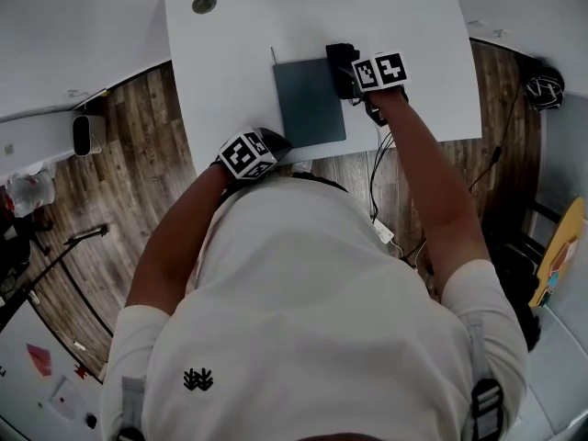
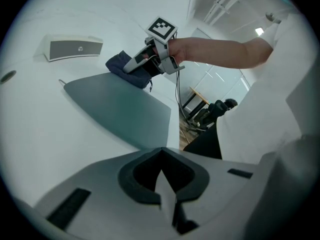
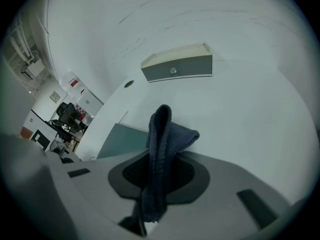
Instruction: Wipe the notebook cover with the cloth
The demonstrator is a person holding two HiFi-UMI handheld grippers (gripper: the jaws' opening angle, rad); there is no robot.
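Here the right gripper (image 1: 347, 73) clamps the cloth (image 3: 162, 149) at three o'clock of the notebook (image 1: 310, 99); the left gripper (image 1: 276, 143) is closed, empty.

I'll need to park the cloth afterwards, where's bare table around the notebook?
Bare: the table left of the notebook up to the round hole, and the strip between the right gripper and the right edge. Crowded: the notebook's near corner by the left gripper, and its far right corner at the cloth.

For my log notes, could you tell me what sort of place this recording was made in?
Probably an office or lab workroom: a white desk with a cable grommet, a wood-plank floor, and an office chair in the background.
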